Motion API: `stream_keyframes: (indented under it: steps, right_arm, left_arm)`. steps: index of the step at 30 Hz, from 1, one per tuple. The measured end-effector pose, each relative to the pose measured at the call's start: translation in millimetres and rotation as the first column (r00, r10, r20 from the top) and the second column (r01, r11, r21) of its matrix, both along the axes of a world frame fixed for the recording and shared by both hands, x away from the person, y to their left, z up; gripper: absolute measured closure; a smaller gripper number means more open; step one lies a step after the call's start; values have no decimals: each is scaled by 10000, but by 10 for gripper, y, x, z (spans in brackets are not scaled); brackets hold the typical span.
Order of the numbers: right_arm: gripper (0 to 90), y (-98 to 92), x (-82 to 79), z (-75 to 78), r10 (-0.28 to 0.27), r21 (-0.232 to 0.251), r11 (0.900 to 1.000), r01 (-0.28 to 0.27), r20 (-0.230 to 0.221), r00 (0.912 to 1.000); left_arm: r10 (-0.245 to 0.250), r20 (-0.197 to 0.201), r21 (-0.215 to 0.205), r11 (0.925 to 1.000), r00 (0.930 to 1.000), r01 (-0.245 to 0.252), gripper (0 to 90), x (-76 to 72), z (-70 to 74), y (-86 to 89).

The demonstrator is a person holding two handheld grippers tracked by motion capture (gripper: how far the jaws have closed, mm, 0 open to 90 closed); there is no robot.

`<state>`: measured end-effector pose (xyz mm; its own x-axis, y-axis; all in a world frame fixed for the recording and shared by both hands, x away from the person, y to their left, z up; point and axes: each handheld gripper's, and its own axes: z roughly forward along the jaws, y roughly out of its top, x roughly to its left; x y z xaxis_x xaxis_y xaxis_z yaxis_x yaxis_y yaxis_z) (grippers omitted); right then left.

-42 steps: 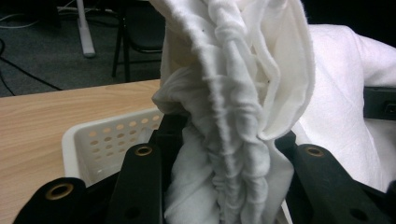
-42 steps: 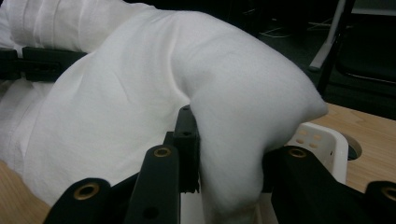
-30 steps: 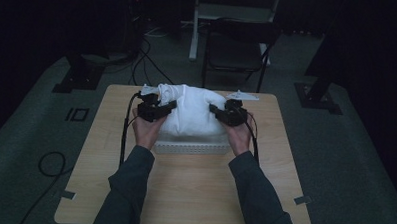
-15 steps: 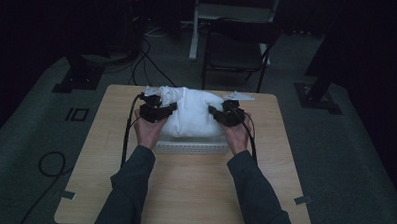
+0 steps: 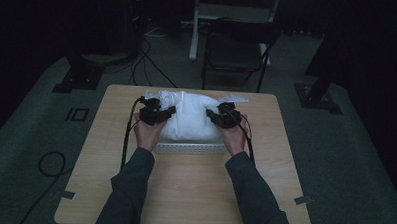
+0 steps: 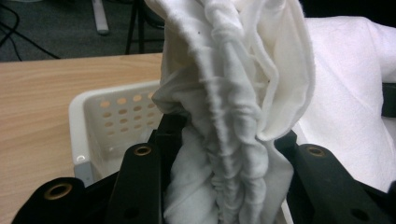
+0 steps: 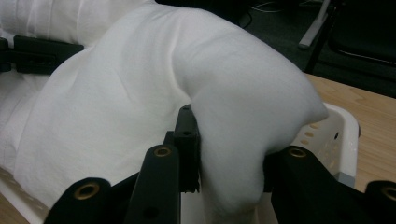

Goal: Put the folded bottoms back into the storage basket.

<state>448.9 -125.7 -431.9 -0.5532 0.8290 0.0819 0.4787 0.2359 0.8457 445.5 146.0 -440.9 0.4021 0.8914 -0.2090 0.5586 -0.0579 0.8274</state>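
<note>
Both tongs clenched on cloth. Left gripper (image 5: 159,114) pinching a gathered, ruffled bunch of the white crumpled cloth (image 5: 190,115) at the cloth's left end; bunch (image 6: 233,116) squeezed tight betw. the two black jaws, standing up above them in left gripper view. Right gripper (image 5: 222,117) clamped on a smooth fold at the cloth's right end; fold (image 7: 243,121) bulging up and over the jaws in right gripper view. Cloth heaped in and over the white perforated plastic basket (image 5: 190,148), hiding most of it; only near wall w/ rows of holes visible in high view, just below the cloth. Basket rim and holed wall (image 6: 100,116) right behind left jaws; basket corner (image 7: 338,135) just past right jaws. Basket sitting on light wooden table (image 5: 183,191), toward far edge, roughly centred. Hands (image 5: 146,132) just in front of the basket's near wall, one at each end, grey sleeves behind. Other gripper's black jaw (image 7: 42,53) across the cloth at top left, right gripper view. Dark folding chair (image 5: 236,48) beyond table, behind basket.
</note>
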Motion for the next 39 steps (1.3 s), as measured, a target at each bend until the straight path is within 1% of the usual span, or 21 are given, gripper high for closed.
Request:
stream_keyframes:
  steps: [2,3,6,8,24,30,39]
  right_arm:
    - [711,8,4,-17,24,-56,10000,-24,-27,10000]
    - [711,11,6,-26,36,-82,10000,-37,-56,10000]
    - [711,17,19,-57,50,-57,10000,-51,-154,9999]
    - [711,21,28,-78,36,-33,10000,-37,-246,9997]
    - [711,38,46,-176,58,-166,9998,-66,-481,9988]
    - [711,41,51,-203,13,-264,9996,-27,-534,9986]
    - [711,44,62,-230,25,-382,9993,-47,-587,9983]
  left_arm:
    - [31,-64,-47,10000,10000,-32,596,5,-27,2]
    - [20,-95,0,10000,10000,-20,595,7,-37,7]
    - [78,-159,-26,10000,9998,-78,596,10,-66,11]
    - [85,-186,56,9999,9998,-84,596,14,-84,8]
    - [189,-475,116,9998,9987,-183,592,25,-194,-2]
    - [242,-564,279,9994,9981,-227,590,36,-218,-29]
    - [238,-622,641,9977,9978,-199,585,34,-242,-66]
